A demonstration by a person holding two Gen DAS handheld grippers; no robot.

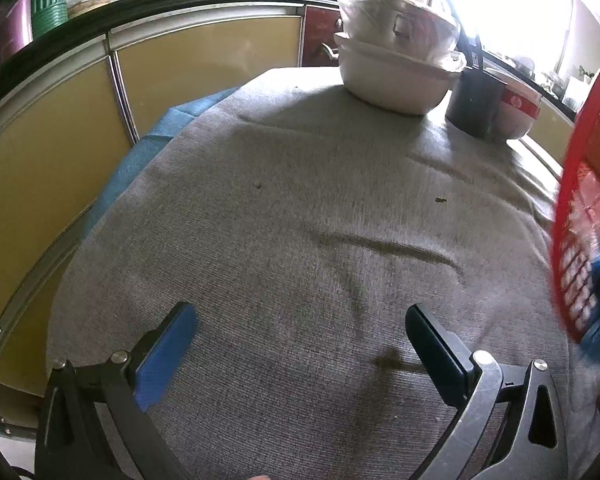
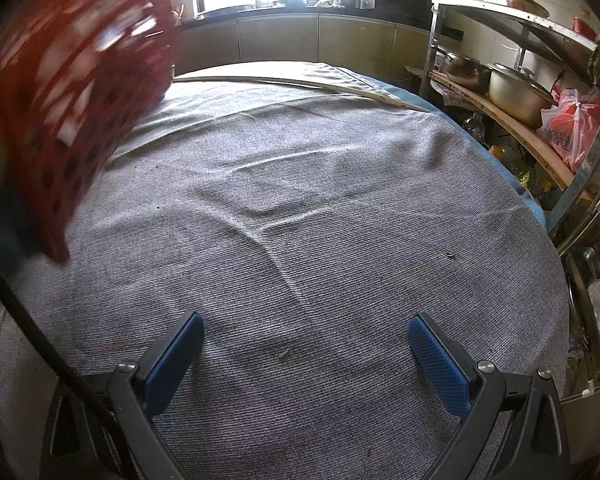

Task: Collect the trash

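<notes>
A red perforated basket (image 1: pixel 576 216) shows blurred at the right edge of the left wrist view, with crumpled wrappers inside. The same red basket (image 2: pixel 72 92) fills the upper left of the right wrist view, tilted and blurred. My left gripper (image 1: pixel 300 316) hovers open over the grey tablecloth (image 1: pixel 292 208), nothing between its blue pads. My right gripper (image 2: pixel 306 326) is also open and empty above the grey tablecloth (image 2: pixel 300 184). Small dark crumbs (image 1: pixel 440 200) lie on the cloth ahead of the left gripper; a crumb (image 2: pixel 282 354) sits between the right gripper's fingers.
A white bowl stack (image 1: pixel 396 76) under a plastic bag, a dark cup (image 1: pixel 474 104) and a red-white bowl (image 1: pixel 518 108) stand at the table's far side. Yellow cabinets (image 1: pixel 60 128) line the left. A metal shelf (image 2: pixel 512 92) with pots and a pink bag (image 2: pixel 576 128) is right.
</notes>
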